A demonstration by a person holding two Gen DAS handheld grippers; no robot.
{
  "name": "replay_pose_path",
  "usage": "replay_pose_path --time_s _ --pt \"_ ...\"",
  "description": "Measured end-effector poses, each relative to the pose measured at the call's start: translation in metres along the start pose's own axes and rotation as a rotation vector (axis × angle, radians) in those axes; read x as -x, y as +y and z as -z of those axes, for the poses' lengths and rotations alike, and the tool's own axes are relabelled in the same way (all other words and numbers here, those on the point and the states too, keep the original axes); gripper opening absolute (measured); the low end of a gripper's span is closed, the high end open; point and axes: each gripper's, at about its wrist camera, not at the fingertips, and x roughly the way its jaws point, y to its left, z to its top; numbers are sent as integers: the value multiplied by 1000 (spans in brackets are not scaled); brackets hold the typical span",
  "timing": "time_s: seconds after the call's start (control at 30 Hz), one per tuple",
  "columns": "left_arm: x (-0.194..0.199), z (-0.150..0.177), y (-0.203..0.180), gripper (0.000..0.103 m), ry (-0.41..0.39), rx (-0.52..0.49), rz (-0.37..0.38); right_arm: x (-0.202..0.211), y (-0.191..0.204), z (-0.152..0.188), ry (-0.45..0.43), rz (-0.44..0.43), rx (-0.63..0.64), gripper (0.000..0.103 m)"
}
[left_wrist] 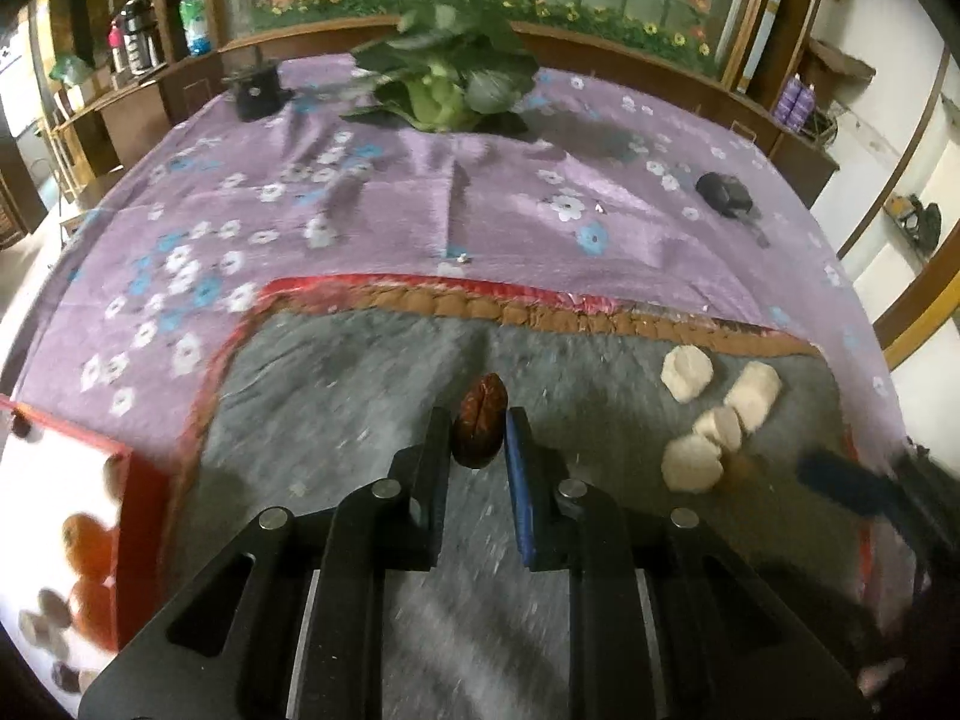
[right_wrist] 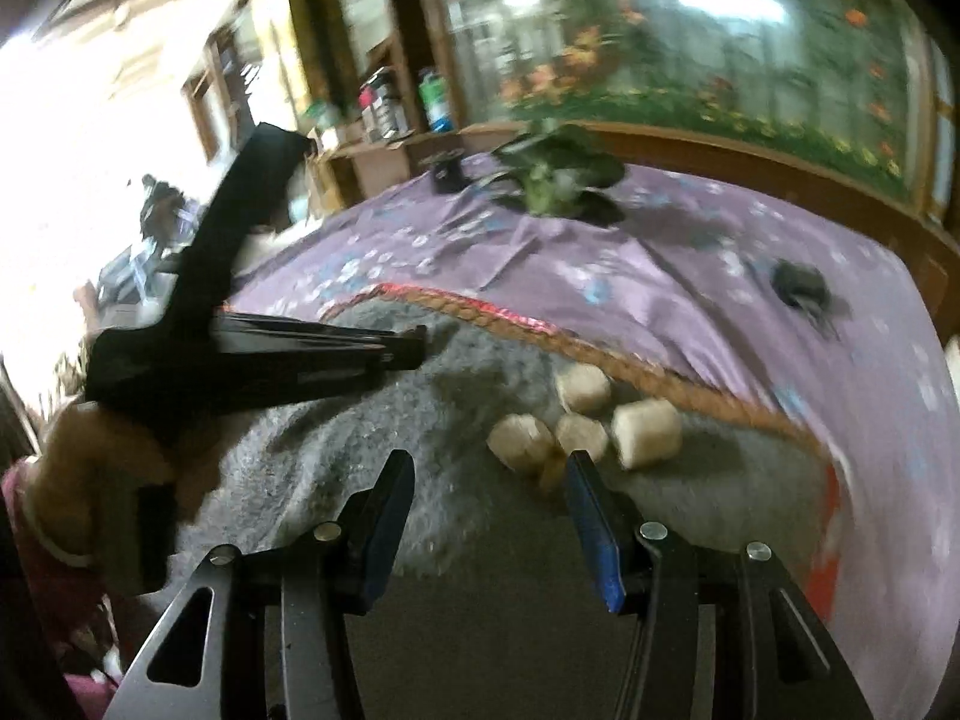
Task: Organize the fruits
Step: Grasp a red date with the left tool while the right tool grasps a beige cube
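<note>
My left gripper is shut on a wrinkled brown date and holds it above the grey mat. Several pale cream fruit pieces lie on the mat to its right; they also show in the right wrist view. A red-rimmed white tray with orange and brown fruits sits at the lower left. My right gripper is open and empty, just in front of the cream pieces. The left gripper shows at the left of the right wrist view.
A purple flowered cloth covers the table. A leafy green cabbage lies at the far side, with a dark box to its left and a dark object at the right. Wooden shelves with bottles stand behind.
</note>
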Motion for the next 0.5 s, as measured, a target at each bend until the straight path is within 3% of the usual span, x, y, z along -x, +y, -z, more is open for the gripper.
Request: replay_pose_path --time_s 0.17,0.27,0.33,0.4,0.5 --pt "21 14 11 17 -11 18 3 -32 6 -16 70 -11 146 50" --pt "26 19 15 17 -12 20 3 -57 12 -15 173 47 284 40" --pt "28 21 17 17 -10 22 5 -60 17 -13 170 71 379 35" --pt "28 23 19 17 -10 26 1 -63 18 -14 204 105 420 27" --pt "31 26 22 17 -12 32 -7 -59 13 -14 212 97 389 27"
